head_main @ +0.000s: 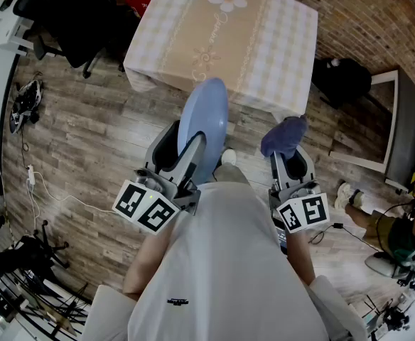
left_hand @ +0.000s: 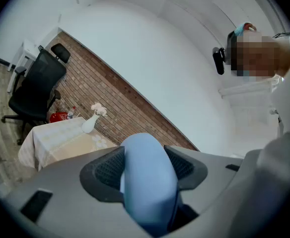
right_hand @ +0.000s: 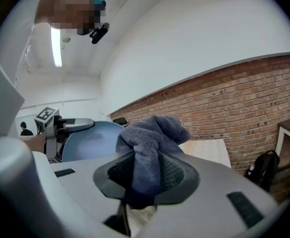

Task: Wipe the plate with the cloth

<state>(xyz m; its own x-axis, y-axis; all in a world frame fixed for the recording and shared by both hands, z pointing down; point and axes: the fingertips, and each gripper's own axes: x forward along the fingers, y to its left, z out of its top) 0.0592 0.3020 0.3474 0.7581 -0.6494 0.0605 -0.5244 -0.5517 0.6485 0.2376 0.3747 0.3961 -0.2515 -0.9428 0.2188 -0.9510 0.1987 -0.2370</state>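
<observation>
Left hand-held gripper clamps one plate; right, apparently one cloth.

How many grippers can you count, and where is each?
2. The left gripper, left of the person's body, grips the blue plate; the right gripper, on the right, grips the cloth. None seems hidden.

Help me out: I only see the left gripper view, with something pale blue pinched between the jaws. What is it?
Observer: A round blue plate, held up on edge by the left gripper; the head view shows its face.
Visitor: Does the other gripper hold anything?
Observer: Yes, the right gripper is shut on a bunched dark blue cloth.
Visitor: Is the cloth touching the plate?
Observer: No; the head view shows a gap between them, above the wooden floor.
</observation>
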